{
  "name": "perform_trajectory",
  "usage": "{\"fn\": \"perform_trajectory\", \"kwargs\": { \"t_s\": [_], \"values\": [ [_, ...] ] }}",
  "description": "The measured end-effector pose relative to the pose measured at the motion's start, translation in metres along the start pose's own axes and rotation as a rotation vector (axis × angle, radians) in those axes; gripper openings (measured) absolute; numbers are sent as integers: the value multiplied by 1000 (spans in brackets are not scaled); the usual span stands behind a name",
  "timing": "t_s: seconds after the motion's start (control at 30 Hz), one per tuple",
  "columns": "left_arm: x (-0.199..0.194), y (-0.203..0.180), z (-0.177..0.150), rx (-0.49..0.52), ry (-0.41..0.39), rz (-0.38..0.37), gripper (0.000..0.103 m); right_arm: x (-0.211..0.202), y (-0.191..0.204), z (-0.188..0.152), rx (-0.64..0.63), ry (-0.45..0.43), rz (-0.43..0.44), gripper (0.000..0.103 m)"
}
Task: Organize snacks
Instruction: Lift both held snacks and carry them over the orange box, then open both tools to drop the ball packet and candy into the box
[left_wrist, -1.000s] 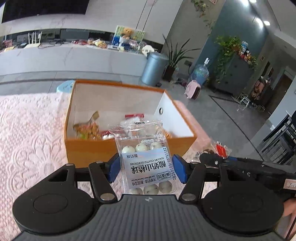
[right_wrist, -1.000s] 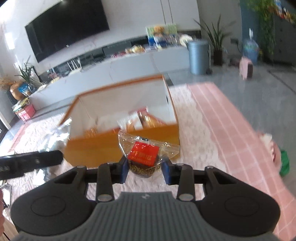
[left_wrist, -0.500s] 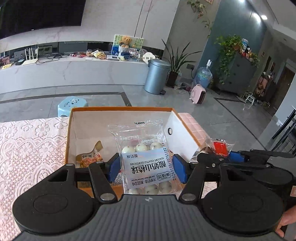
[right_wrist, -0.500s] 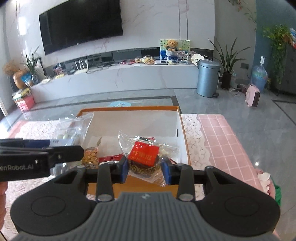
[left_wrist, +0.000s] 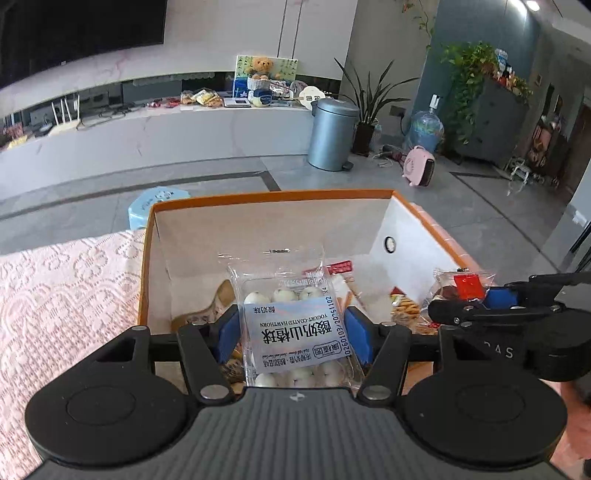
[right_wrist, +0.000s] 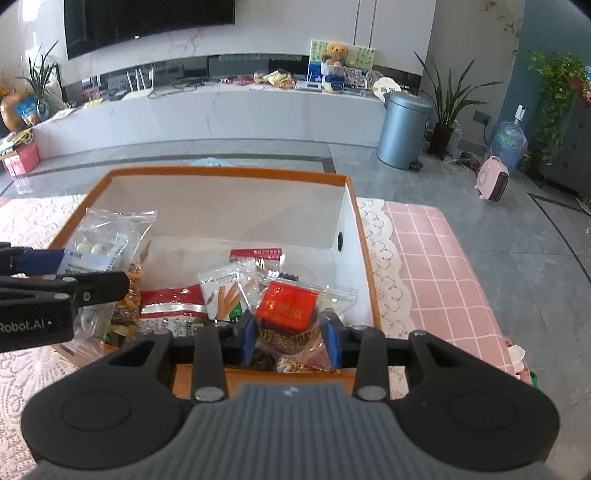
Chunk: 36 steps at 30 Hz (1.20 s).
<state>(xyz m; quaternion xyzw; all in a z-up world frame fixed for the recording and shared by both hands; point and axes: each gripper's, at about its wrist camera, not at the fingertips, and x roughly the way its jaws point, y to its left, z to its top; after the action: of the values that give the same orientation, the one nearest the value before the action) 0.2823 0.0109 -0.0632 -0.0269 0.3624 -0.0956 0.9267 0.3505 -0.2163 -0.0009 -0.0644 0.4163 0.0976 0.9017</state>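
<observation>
An orange box (left_wrist: 273, 195) with white inside walls stands on the lace-covered table; it also shows in the right wrist view (right_wrist: 229, 171). My left gripper (left_wrist: 291, 330) is shut on a clear pack of yogurt hawthorn balls (left_wrist: 291, 317) and holds it over the box's near left part. My right gripper (right_wrist: 290, 334) is shut on a clear-wrapped brown pastry with a red label (right_wrist: 286, 317), held over the box's near right part. Each gripper shows in the other's view, the right one (left_wrist: 491, 301) and the left one (right_wrist: 55, 280). Several snack packets (right_wrist: 173, 306) lie in the box.
The table has a white lace cloth (left_wrist: 62, 291) and a pink checked cloth (right_wrist: 436, 266) on the right. Beyond the table's far edge are a blue stool (left_wrist: 159, 199), grey floor, a bin (right_wrist: 404, 129) and a long white counter.
Both grippers have moved forward with their packs, from in front of the box to over its inside. Both stay shut on their packs.
</observation>
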Motion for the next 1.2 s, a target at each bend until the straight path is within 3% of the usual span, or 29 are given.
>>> {"fn": "perform_trajectory", "kwargs": {
  "t_s": [0.4,0.43,0.47,0.63,0.7,0.83,0.97,1.13,1.2],
  "values": [
    [17,4,-4,-12,54,14,69,30,11,6,-44,60,-30,36],
    [18,4,-5,-12,59,16,67,31,13,6,-48,63,-31,36],
    [19,5,-6,-11,61,20,60,32,14,5,-50,65,-32,36],
    [15,5,-5,-9,37,28,59,33,16,6,-60,71,-35,36],
    [14,4,-4,-7,33,32,61,31,16,6,-66,66,-35,40],
    [4,-1,-5,6,0,31,73,22,18,7,-83,46,-47,53],
    [-10,-8,-1,26,-35,33,76,6,18,9,-95,7,-63,63],
    [-41,-14,3,26,-96,30,80,-24,15,13,-95,-63,-83,67],
    [-57,-17,6,36,-126,31,81,-39,15,14,-90,-99,-85,77]
  ]
}}
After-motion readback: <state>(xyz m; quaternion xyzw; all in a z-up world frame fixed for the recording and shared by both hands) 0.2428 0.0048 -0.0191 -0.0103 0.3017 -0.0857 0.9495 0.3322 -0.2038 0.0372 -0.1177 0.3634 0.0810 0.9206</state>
